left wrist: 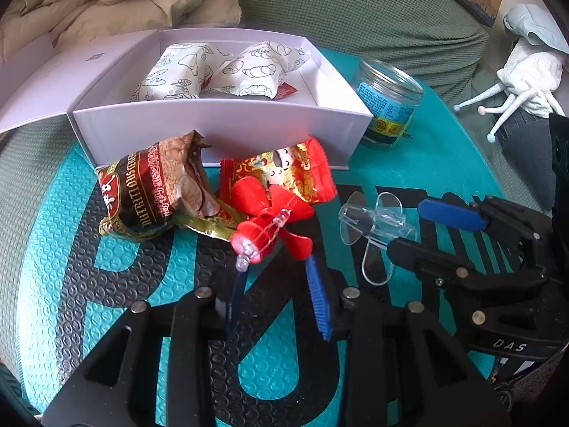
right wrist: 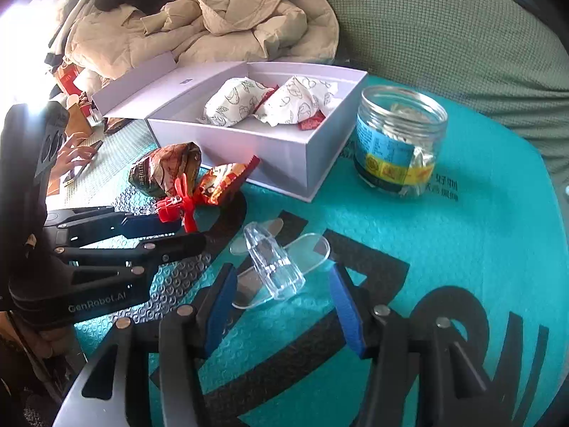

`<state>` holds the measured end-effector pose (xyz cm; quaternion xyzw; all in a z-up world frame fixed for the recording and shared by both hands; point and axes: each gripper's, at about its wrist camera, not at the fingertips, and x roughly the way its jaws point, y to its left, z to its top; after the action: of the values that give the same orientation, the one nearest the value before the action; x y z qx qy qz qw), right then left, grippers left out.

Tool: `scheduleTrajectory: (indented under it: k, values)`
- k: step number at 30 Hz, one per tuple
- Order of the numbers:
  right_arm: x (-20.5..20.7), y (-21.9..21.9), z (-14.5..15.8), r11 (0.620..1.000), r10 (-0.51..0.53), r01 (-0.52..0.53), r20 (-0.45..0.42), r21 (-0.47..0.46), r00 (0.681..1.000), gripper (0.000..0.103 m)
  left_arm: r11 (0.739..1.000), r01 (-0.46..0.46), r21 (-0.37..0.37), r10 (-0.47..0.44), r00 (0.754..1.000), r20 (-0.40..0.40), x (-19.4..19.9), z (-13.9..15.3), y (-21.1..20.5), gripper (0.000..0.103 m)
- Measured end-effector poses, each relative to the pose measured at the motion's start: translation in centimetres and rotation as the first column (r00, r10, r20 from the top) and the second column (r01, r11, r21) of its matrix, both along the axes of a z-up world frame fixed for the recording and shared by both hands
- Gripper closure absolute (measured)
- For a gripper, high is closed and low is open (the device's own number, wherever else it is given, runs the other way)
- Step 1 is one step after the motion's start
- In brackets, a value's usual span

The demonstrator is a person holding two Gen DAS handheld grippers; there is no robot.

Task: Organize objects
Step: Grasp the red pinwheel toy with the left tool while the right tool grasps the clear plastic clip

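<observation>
Left gripper [left wrist: 277, 284] open, fingers on either side of the red fan [left wrist: 270, 224], not clamped. Right gripper [right wrist: 284, 302] open around the clear fan [right wrist: 274, 263]. Both fans lie on the mat [right wrist: 462, 249] in front of the white box [left wrist: 220, 124]; jar [right wrist: 398, 138] right of the box.

bg: beige jacket [right wrist: 220, 25] | green cover [right wrist: 444, 28] | white tissue [left wrist: 533, 71]
</observation>
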<state>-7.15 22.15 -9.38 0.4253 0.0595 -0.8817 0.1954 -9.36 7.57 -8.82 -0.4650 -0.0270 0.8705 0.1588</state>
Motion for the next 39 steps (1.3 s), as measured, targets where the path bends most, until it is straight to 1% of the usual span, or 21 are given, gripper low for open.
scheduleTrajectory:
  k: [3, 5, 6, 7, 8, 9, 10, 12, 17, 21, 24, 26, 27, 28, 29, 30, 31, 32, 34, 37, 39]
  values:
    - [-0.6, -0.5, -0.2, 1.0, 0.017, -0.017, -0.017, 0.017, 1.0, 0.048, 1.0, -0.011, 0.011, 0.011, 1.0, 0.007, 0.1, -0.1, -0.7, 0.077]
    - [-1.0, -0.7, -0.6, 1.0, 0.023, -0.023, 0.007, 0.005, 1.0, 0.048, 1.0, -0.014, 0.016, 0.014, 1.0, 0.01, 0.3, -0.1, -1.0, 0.077]
    - [-1.1, -0.8, -0.9, 1.0, 0.02, -0.02, 0.027, 0.0, 0.999, 0.052, 1.0, -0.016, 0.017, 0.015, 1.0, 0.009, 0.5, -0.1, -1.2, 0.078]
    - [-1.1, -0.9, -1.1, 1.0, 0.021, -0.021, 0.04, 0.0, 0.999, 0.06, 1.0, -0.017, 0.018, 0.017, 1.0, 0.008, 0.6, -0.1, -1.3, 0.079]
    - [-0.9, -1.0, -1.2, 1.0, 0.016, -0.016, 0.028, 0.014, 0.999, 0.063, 1.0, -0.017, 0.019, 0.017, 1.0, 0.008, 0.9, -0.2, -1.4, 0.08]
    - [-0.7, -1.2, -1.1, 0.999, 0.021, -0.021, 0.013, 0.028, 1.0, 0.072, 1.0, -0.018, 0.022, 0.018, 1.0, 0.008, 1.0, -0.2, -1.6, 0.08]
    - [-0.5, -1.3, -1.1, 0.999, 0.035, -0.035, 0.014, 0.032, 0.999, 0.076, 0.999, -0.02, 0.03, 0.02, 1.0, 0.009, 1.1, -0.2, -1.8, 0.081]
    - [-0.1, -1.5, -1.1, 0.999, 0.041, -0.042, 0.019, 0.031, 0.999, 0.08, 0.999, -0.024, 0.048, 0.024, 1.0, 0.013, 1.6, -0.3, -2.2, 0.081]
    - [1.1, -1.7, -1.1, 0.998, 0.052, -0.052, 0.039, 0.019, 0.998, 0.08, 0.997, -0.038, 0.066, 0.036, 0.999, 0.026, 2.4, -0.3, -3.1, 0.082]
    - [2.2, -2.3, -0.9, 0.996, 0.087, -0.088, 0.059, 0.021, 0.994, 0.08, 0.996, -0.047, 0.077, 0.046, 0.999, 0.024, 3.6, 0.2, -3.7, 0.082]
    - [2.9, -2.6, -0.8, 0.994, 0.098, -0.1, 0.056, 0.037, 0.994, 0.08, 0.998, -0.055, 0.044, 0.055, 0.998, -0.003, 3.6, 0.5, -3.6, 0.081]
    - [3.2, -2.7, -0.6, 0.994, 0.096, -0.098, 0.043, 0.048, 0.994, 0.08, 0.997, -0.071, 0.02, 0.072, 0.997, -0.015, 3.5, 0.6, -3.6, 0.078]
    - [3.4, -2.7, -0.4, 0.994, 0.095, -0.097, 0.028, 0.049, 0.995, 0.079, 0.997, -0.078, 0.019, 0.078, 0.997, -0.015, 3.2, 0.6, -3.6, 0.071]
    - [3.6, -2.6, -0.2, 0.994, 0.093, -0.094, 0.013, 0.048, 0.996, 0.076, 0.996, -0.08, 0.025, 0.081, 0.997, -0.015, 3.1, 0.6, -3.7, 0.063]
    - [3.7, -2.5, 0.0, 0.995, 0.092, -0.092, 0.002, 0.042, 0.996, 0.073, 0.996, -0.079, 0.035, 0.079, 0.997, -0.016, 2.9, 0.5, -3.7, 0.06]
    - [3.6, -2.4, 0.2, 0.995, 0.092, -0.092, -0.002, 0.033, 0.996, 0.061, 0.996, -0.076, 0.041, 0.076, 0.997, -0.016, 2.7, 0.5, -3.7, 0.053]
    - [3.6, -2.3, 0.2, 0.996, 0.087, -0.087, -0.003, 0.025, 0.996, 0.05, 0.997, -0.072, 0.041, 0.073, 0.997, -0.021, 2.5, 0.5, -3.5, 0.05]
    - [3.6, -2.2, 0.2, 0.996, 0.082, -0.082, -0.003, 0.014, 0.997, 0.048, 0.997, -0.068, 0.038, 0.07, 0.997, -0.028, 2.3, 0.5, -3.4, 0.048]
    - [3.2, -2.0, 0.0, 0.997, 0.081, -0.08, 0.014, -0.007, 0.997, 0.047, 0.998, -0.063, 0.027, 0.064, 0.997, -0.036, 1.8, 0.4, -3.1, 0.041]
    - [2.6, -2.0, -0.7, 0.997, 0.079, -0.078, 0.047, -0.012, 0.996, 0.047, 0.999, -0.044, -0.005, 0.044, 0.999, -0.027, 0.8, -0.2, -2.6, 0.041]
    - [2.4, -2.0, -1.2, 0.997, 0.08, -0.079, 0.046, -0.016, 0.996, 0.047, 0.999, -0.033, -0.018, 0.033, 0.999, -0.026, 0.4, -0.5, -2.3, 0.041]
